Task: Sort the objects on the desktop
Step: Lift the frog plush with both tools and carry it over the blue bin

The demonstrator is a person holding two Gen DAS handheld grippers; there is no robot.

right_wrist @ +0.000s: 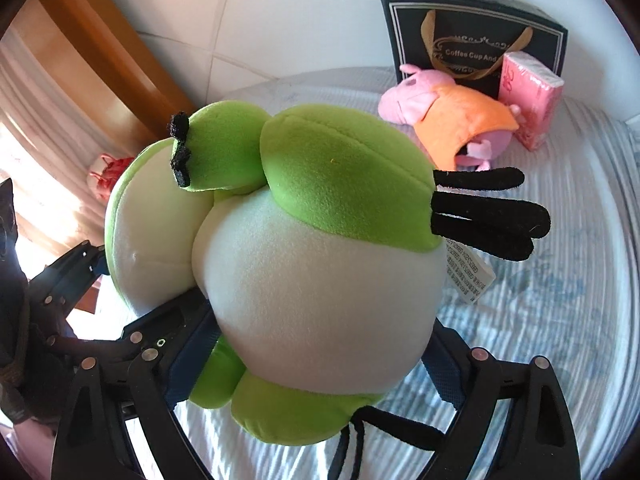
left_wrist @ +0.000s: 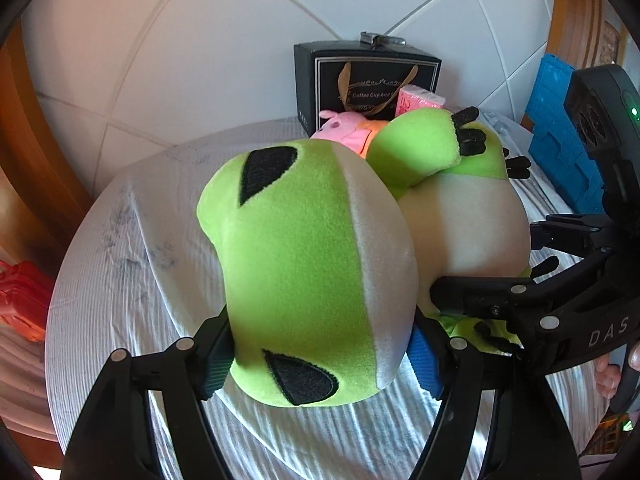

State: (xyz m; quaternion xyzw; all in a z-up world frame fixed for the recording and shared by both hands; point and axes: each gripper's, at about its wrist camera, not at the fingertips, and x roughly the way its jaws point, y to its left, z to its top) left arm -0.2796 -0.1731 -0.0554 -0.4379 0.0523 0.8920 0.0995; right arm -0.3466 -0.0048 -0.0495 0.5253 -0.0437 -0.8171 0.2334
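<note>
A green and white plush frog is held above the round table by both grippers. My left gripper is shut on the frog's head, blue pads pressed on both sides. My right gripper is shut on the frog's white belly; it also shows in the left wrist view at the right. A pink plush pig in an orange dress lies at the table's far side, beside a pink tissue pack.
A black gift box marked "Coffee Cup" stands behind the pig against the tiled wall. The table has a white ribbed cloth. A blue crate stands at the right, a red object at the left.
</note>
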